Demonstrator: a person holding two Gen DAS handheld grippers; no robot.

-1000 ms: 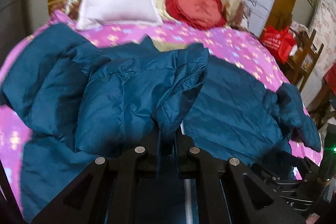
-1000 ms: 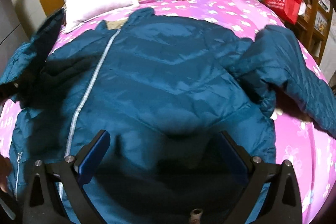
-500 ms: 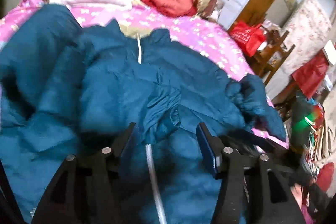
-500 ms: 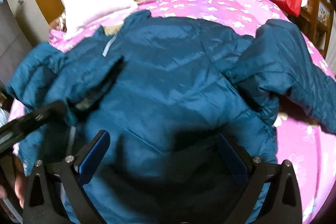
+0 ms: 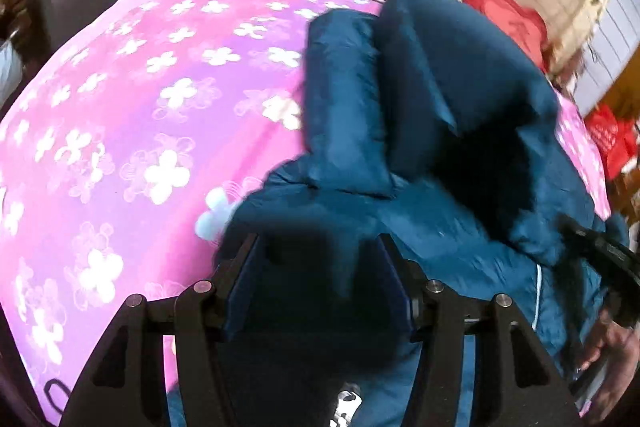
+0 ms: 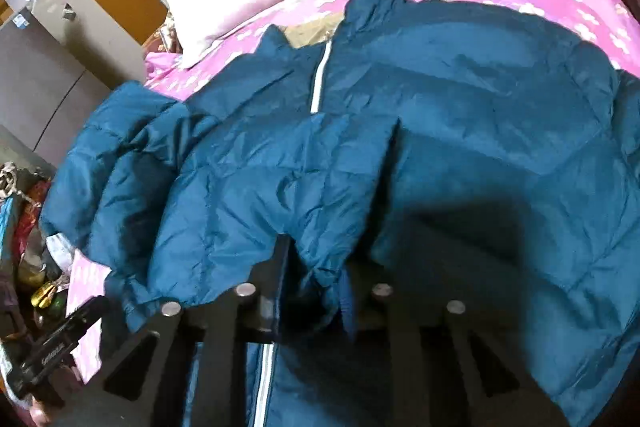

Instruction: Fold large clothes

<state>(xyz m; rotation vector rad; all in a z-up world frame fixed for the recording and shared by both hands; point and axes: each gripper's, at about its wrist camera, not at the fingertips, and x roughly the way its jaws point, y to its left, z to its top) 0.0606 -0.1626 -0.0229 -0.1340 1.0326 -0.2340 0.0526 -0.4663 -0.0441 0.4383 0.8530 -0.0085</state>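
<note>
On the pink floral bedspread (image 5: 132, 115) lies the teal puffer jacket (image 6: 480, 115), w/ the left gripper (image 5: 320, 267) spread over its near edge & the right gripper (image 6: 316, 287), jaws just closed, pinching the folded-in sleeve's cuff (image 6: 320, 267).

left gripper (image 5: 320, 279) jaws apart, over jacket (image 5: 432, 115) hem | jacket on pink floral bedspread (image 5: 140, 115)
</note>
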